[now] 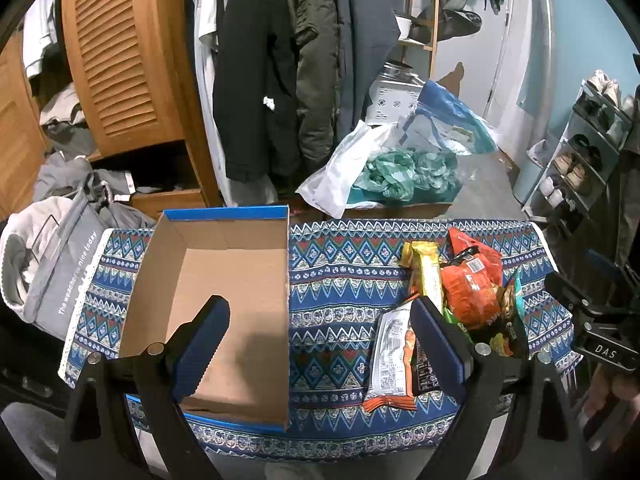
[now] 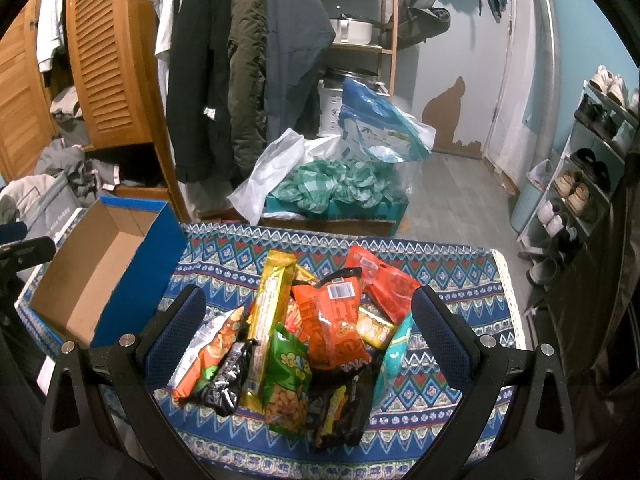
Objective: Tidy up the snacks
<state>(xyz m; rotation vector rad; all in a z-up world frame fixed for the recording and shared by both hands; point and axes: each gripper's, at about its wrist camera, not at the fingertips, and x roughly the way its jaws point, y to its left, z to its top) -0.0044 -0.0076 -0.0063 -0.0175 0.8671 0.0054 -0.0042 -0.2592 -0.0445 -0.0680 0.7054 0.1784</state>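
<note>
An empty cardboard box with blue sides [image 1: 224, 300] [image 2: 100, 276] stands on the left of a patterned blue tablecloth [image 1: 340, 280] [image 2: 448, 280]. A pile of snack packets [image 2: 316, 332] [image 1: 460, 300] lies to the box's right: a long yellow pack [image 2: 268, 320], an orange bag [image 2: 332, 320], a green bag [image 2: 286, 384], a red pouch [image 2: 384, 280], a white-and-orange pack [image 1: 392, 356]. My left gripper [image 1: 320, 320] is open, above the box's right wall. My right gripper [image 2: 308, 316] is open and empty, straddling the pile above it.
Behind the table hang dark coats [image 1: 272, 80] next to a wooden louvred wardrobe [image 1: 120, 60]. Plastic bags and a teal box [image 2: 336, 188] sit on the floor. A shoe rack [image 2: 580, 176] stands at the right. Grey laundry [image 1: 52, 264] lies at the left.
</note>
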